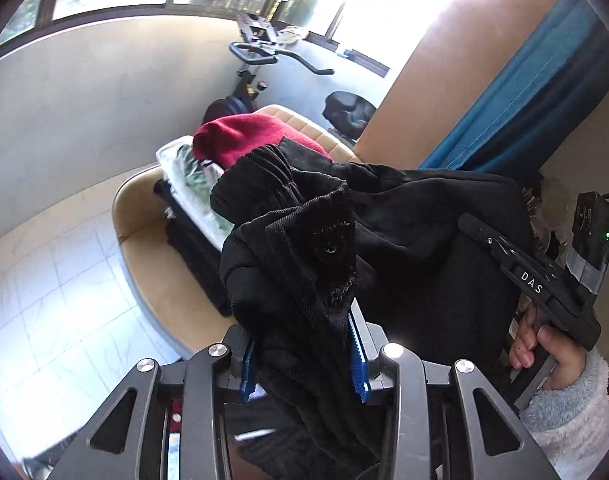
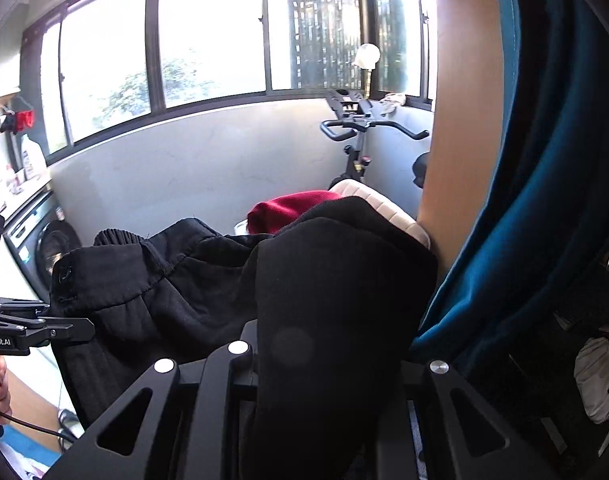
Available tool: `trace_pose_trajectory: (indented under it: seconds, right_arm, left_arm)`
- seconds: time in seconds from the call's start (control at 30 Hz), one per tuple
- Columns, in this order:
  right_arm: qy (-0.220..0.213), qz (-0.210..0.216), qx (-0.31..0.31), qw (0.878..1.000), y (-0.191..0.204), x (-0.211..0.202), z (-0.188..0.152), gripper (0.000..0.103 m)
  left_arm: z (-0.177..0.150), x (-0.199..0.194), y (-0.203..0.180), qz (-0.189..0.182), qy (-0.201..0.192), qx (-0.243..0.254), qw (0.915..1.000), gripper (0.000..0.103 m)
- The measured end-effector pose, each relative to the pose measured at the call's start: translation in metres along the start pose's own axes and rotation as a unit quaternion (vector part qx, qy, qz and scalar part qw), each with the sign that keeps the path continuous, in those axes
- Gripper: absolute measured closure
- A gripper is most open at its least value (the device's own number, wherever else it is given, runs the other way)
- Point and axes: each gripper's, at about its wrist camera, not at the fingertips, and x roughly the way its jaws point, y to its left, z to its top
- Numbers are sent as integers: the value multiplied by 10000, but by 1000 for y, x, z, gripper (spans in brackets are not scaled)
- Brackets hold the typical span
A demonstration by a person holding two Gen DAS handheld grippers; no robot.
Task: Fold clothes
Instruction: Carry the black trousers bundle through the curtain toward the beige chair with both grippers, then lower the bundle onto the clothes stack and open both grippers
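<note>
A black garment (image 1: 404,240) with a ribbed waistband and a button hangs in the air, stretched between both grippers. My left gripper (image 1: 304,332) is shut on one bunched end, and its blue pads (image 1: 358,360) press the cloth. In the right wrist view the same garment (image 2: 184,288) drapes over my right gripper (image 2: 328,344) and hides its fingers; the cloth comes out from between them. The left gripper (image 2: 64,326) bites the buttoned waistband at the left edge. A hand in a fluffy sleeve holds the right gripper (image 1: 532,280), whose tip is sunk in the cloth.
Behind the garment a beige chair (image 1: 144,248) carries a stack of clothes topped by a red piece (image 1: 240,140). An exercise bike (image 2: 356,136) stands under the windows, a blue curtain (image 2: 544,200) hangs at the right, and a washing machine (image 2: 44,240) sits at the left.
</note>
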Motion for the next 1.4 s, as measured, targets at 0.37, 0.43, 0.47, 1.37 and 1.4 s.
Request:
trace_pose_trajectory:
  seconds: [0.37, 0.43, 0.47, 1.37, 1.4]
  right_arm:
    - [-276, -1574, 497, 9859, -35, 139, 158, 85]
    - [-354, -1722, 520, 9830, -44, 163, 180, 85]
    - [-363, -1775, 550, 9819, -49, 178, 188, 85]
    - [962, -1735, 1752, 9644, -125, 340, 104, 0]
    - [951, -1780, 1639, 9656, -120, 338, 106, 0]
  left_arm:
    - [250, 112, 76, -1044, -72, 976, 9897, 68]
    - [284, 129, 90, -1103, -190, 1038, 9883, 68]
    - [297, 141, 99, -1110, -211, 1042, 9881, 67]
    - [255, 215, 203, -232, 588, 1016, 9928, 28]
    - [258, 211, 196, -245, 540, 1181, 9912, 28]
